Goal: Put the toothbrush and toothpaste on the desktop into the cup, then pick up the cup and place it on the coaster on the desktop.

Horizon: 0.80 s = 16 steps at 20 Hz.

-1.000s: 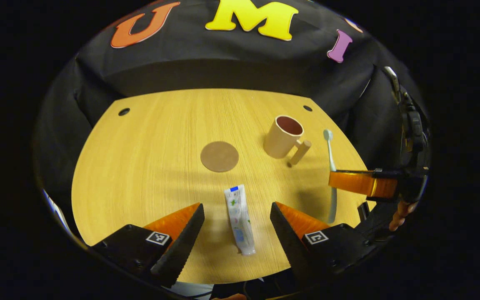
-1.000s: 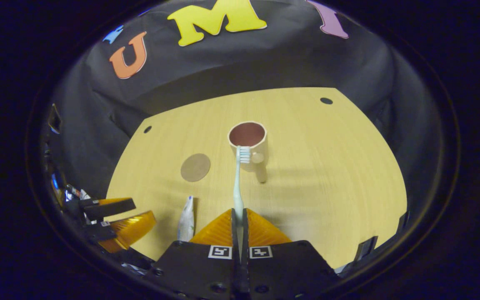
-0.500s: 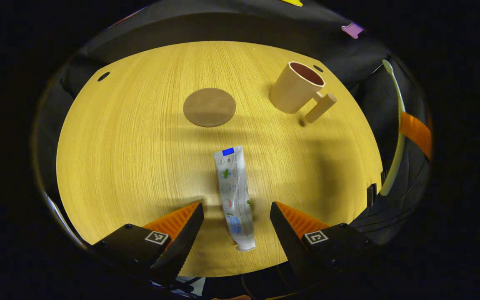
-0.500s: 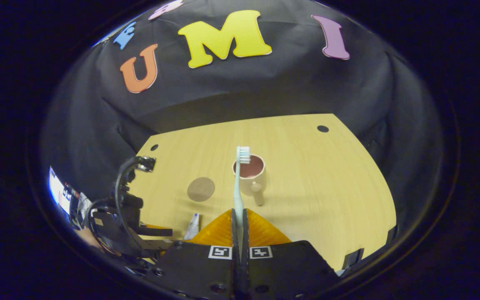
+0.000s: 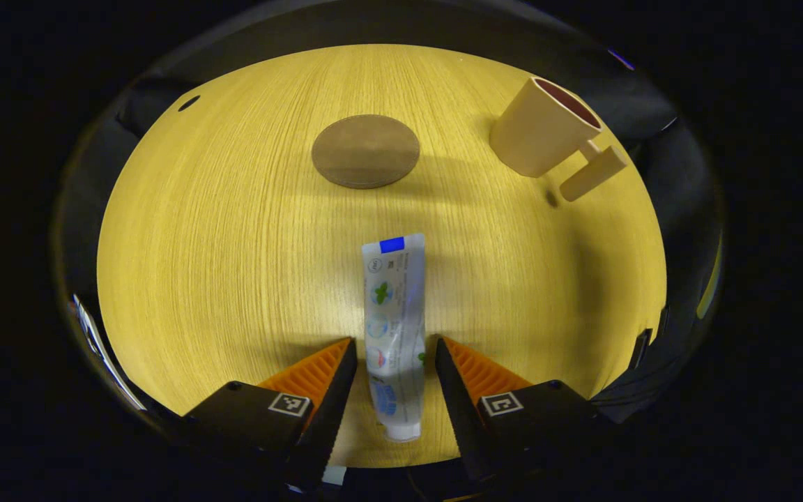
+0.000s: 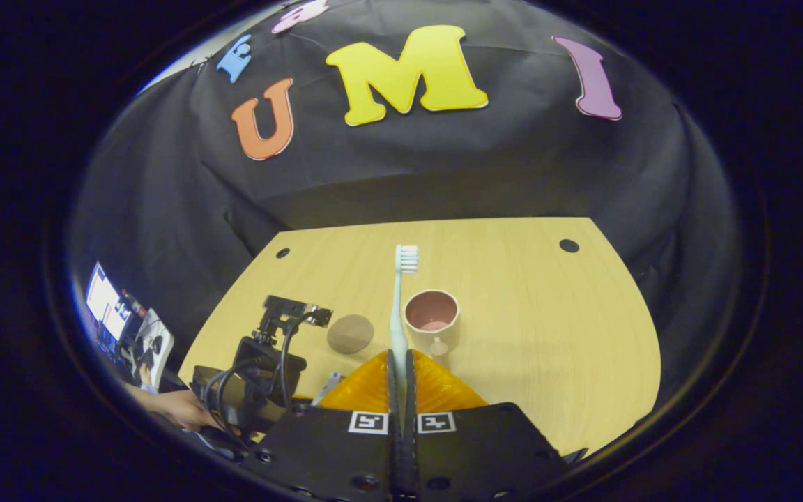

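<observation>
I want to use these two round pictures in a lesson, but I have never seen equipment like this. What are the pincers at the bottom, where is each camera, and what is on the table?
A person holds one two-finger gripper in each hand, and a camera rides on each, looking along its jaws. In the left gripper view, the left gripper straddles a toothpaste tube lying on the wooden table, jaws open. Beyond are a round coaster and a handled cup. In the right gripper view, the right gripper is lifted and shut on a toothbrush, bristles pointing away.

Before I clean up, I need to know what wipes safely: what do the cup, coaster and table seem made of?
Cup: likely matte plastic, smooth and even beige. Coaster: dull brown disc, perhaps cork or felt; unclear. Table: wood or wood-look laminate, fine straight grain.
</observation>
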Motion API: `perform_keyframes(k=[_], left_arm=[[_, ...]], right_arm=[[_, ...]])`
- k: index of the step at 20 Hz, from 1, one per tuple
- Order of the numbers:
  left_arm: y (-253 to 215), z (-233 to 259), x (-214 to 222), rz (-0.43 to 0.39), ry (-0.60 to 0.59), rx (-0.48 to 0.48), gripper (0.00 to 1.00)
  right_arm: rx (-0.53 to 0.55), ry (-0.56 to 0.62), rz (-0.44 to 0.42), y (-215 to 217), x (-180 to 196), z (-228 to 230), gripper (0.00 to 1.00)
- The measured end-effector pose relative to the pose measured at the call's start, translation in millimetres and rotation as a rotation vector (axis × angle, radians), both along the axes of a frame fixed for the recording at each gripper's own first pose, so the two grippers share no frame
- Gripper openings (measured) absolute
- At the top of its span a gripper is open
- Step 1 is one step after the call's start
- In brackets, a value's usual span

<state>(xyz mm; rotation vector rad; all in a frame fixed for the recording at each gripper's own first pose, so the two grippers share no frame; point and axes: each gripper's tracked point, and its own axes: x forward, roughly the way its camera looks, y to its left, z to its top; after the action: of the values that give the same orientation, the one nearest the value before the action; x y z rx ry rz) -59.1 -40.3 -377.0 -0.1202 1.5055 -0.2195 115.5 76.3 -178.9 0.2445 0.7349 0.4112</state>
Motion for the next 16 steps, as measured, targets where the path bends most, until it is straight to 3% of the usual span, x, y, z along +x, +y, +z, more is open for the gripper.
perform_keyframes(k=[2,3,10,11,13,14,16], left_arm=[[4.6,-0.1,4.2,0.011,-0.004,0.022,0.58],[5.9,0.6,6.7,0.014,-0.007,0.019,0.53],[14.0,17.6,30.4,0.045,-0.046,-0.05,0.4],[15.1,22.0,36.0,0.055,-0.057,-0.058,0.43],[21.0,29.3,49.1,0.077,-0.076,-0.048,0.2],[22.5,34.1,54.7,0.079,-0.079,-0.062,0.15],[25.3,46.7,69.3,0.071,-0.1,-0.08,0.13]], right_arm=[[0.018,-0.002,0.019,0.9,7.4,-1.6,0.01],[0.023,0.017,0.031,1.4,8.4,-6.0,0.01],[0.078,-0.017,0.051,3.0,40.2,-12.0,0.01],[0.086,-0.028,0.047,3.1,47.4,-11.5,0.0],[0.106,-0.06,0.041,4.8,56.8,-8.3,0.01],[0.107,-0.069,0.037,5.9,57.7,-6.1,0.01],[0.113,-0.098,0.024,7.1,63.9,-1.9,0.0]])
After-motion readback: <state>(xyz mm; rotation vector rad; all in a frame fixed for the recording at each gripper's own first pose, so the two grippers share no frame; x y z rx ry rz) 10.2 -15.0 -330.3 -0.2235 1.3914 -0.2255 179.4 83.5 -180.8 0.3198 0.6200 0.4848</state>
